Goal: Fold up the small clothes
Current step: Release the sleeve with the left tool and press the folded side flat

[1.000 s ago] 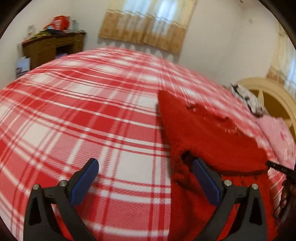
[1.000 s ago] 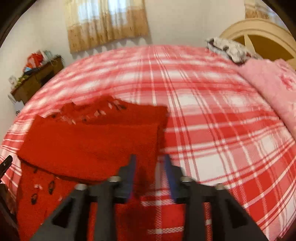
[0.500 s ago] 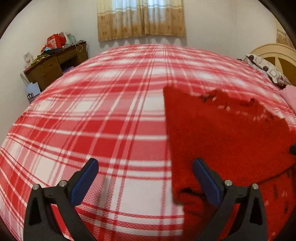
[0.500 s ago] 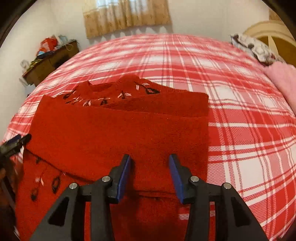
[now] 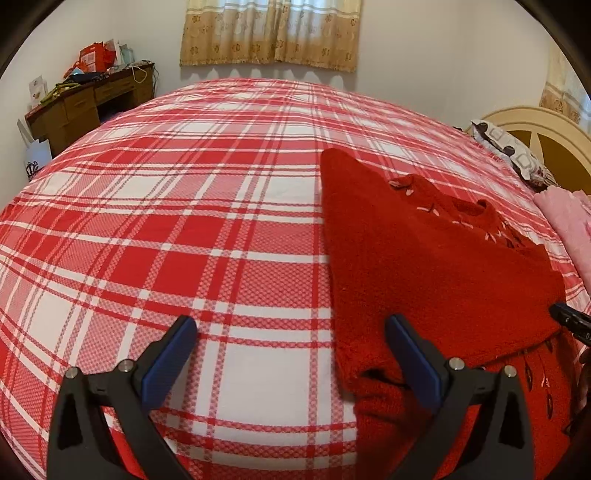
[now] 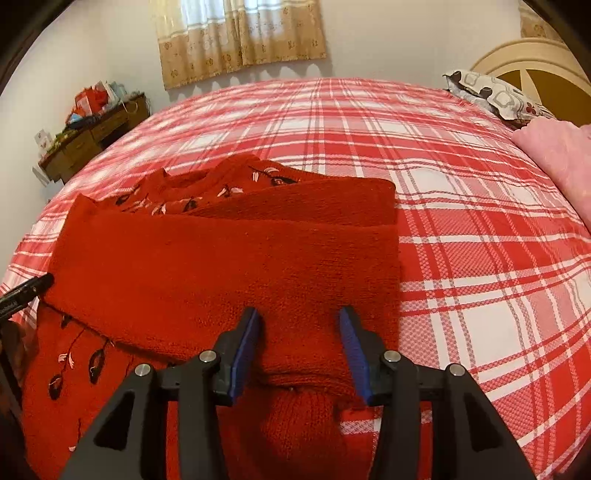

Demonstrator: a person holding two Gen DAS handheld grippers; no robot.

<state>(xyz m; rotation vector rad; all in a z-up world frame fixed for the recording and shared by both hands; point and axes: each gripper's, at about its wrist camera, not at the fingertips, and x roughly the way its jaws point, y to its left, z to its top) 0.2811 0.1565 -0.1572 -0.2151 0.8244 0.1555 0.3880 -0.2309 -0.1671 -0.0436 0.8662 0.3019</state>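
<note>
A red knitted sweater point(image 5: 424, 258) with a leaf pattern lies on the red-and-white plaid bed cover point(image 5: 184, 221), a plain red part folded across its chest point(image 6: 221, 266). My left gripper point(image 5: 290, 320) is wide open at the sweater's left edge, its right finger point(image 5: 410, 354) over the knit and its left finger over bare cover. Low over the near right part of the sweater, my right gripper point(image 6: 299, 311) has its jaws opening. Knit lies between and under its fingers, and the pads do not press on it. Each gripper's tip shows at the edge of the other's view.
A wooden desk point(image 5: 85, 99) piled with things stands by the far left wall. A pink blanket point(image 6: 554, 155), a patterned pillow point(image 6: 491, 92) and a cream headboard point(image 6: 535, 55) are at the right. Curtains point(image 5: 269, 33) hang on the far wall.
The right gripper has sunk closer to the sweater and its jaws have widened. The left gripper has shifted sideways and rolled, staying wide open. The folded part now lies flat.
</note>
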